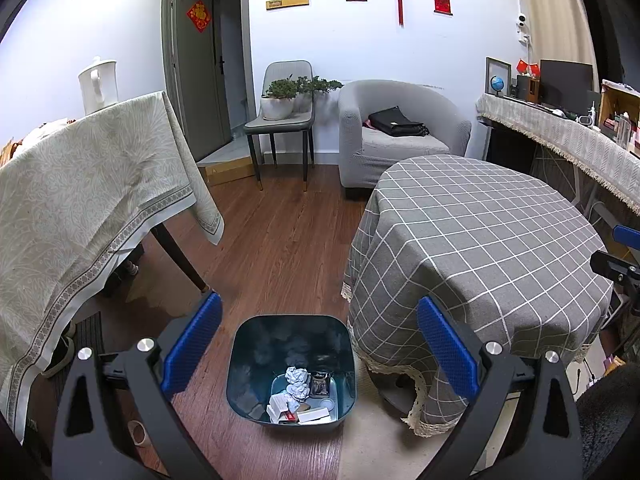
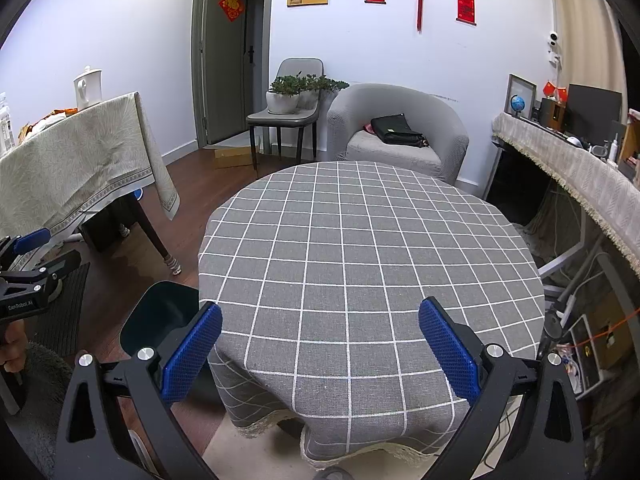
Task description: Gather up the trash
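Left tongs (image 1: 319, 342): spread wide with nothing between the 2 blue pads, hanging over the bin.
Bin (image 1: 240, 368): dark blue, on the wood floor (image 1: 276, 236), just beside the round worktop.
Trash (image 1: 298, 380): down in the bin, 2 crumpled paper balls, small white boxes, a dark packet and a little round lid.
Round worktop (image 1: 480, 232): right of the bin, under a gray checked cloth.
Other worktop (image 1: 80, 184): left side, pale patterned cloth, with a white jug (image 1: 98, 85) on top.
Far wall: gray armchair (image 1: 400, 132) with a black bag (image 1: 396, 122), and a chair holding a plant (image 1: 280, 98).

Right tongs (image 2: 320, 344): spread wide too, holding nothing, above the near edge of the checked cloth (image 2: 360, 260).
Bin edge (image 2: 160, 316): dark shape low on the left, partly behind the left pad, next to the cloth.
Left tongs from this side (image 2: 30, 256): black frame with a blue pad at the far left edge, held by a hand (image 2: 12, 354).
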Demonstrator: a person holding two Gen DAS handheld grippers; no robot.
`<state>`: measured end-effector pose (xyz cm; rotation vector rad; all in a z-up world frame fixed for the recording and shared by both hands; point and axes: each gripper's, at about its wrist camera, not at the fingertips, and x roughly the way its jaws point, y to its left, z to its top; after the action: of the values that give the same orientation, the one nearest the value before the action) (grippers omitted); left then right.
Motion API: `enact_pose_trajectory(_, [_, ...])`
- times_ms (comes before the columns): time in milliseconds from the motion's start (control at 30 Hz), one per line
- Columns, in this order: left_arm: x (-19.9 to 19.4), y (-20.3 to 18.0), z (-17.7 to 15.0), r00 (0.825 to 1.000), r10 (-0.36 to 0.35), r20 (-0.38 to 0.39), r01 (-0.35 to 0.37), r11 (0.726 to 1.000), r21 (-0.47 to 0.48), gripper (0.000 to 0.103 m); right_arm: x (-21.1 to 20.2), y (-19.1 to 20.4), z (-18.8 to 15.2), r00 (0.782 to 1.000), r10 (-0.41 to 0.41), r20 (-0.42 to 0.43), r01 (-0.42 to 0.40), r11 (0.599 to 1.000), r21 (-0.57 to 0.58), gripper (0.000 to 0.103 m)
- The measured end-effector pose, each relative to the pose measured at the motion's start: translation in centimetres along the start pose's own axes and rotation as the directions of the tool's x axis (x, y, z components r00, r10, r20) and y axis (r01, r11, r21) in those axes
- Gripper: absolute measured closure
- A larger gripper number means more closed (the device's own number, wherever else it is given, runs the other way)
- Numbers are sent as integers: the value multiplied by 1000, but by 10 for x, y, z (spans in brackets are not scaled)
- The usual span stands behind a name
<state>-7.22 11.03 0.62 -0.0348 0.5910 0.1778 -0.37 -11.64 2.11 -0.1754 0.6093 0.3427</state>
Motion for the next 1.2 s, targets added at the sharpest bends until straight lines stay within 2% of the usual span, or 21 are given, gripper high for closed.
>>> enact_pose_trajectory(1200, [0,-2,1,1000,-5,-3,5,1000,-2,3,-1,-6,-1,1000,-8,-2,8,1000,-28,4])
